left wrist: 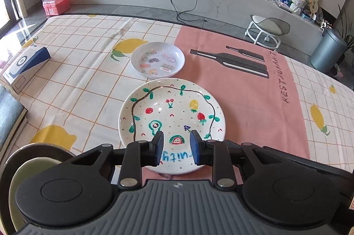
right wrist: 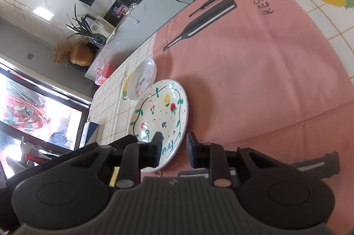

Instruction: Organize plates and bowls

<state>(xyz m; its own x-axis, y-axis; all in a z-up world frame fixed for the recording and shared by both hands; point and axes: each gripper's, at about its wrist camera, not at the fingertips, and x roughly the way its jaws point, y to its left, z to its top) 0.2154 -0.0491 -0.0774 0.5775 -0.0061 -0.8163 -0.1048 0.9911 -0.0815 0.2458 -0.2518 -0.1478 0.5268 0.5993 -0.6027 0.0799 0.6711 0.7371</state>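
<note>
A white plate painted with fruit (left wrist: 172, 115) lies on the tablecloth, half on the pink mat. Just beyond it sits a smaller white dish with stickers inside (left wrist: 157, 59). My left gripper (left wrist: 177, 147) hovers over the painted plate's near part, its fingers apart with nothing pressed between them. In the right wrist view the same painted plate (right wrist: 161, 115) and sticker dish (right wrist: 142, 80) appear tilted. My right gripper (right wrist: 173, 149) is open at the plate's near right rim. Its left finger (right wrist: 158, 148) stands over the plate and its other finger over the mat.
A dark plate with a pale green bowl (left wrist: 33, 166) sits at the lower left, partly hidden by my left gripper. A blue and white box (left wrist: 26, 64) and a book (left wrist: 11, 111) lie at the table's left edge. The pink mat (left wrist: 243, 97) covers the right side.
</note>
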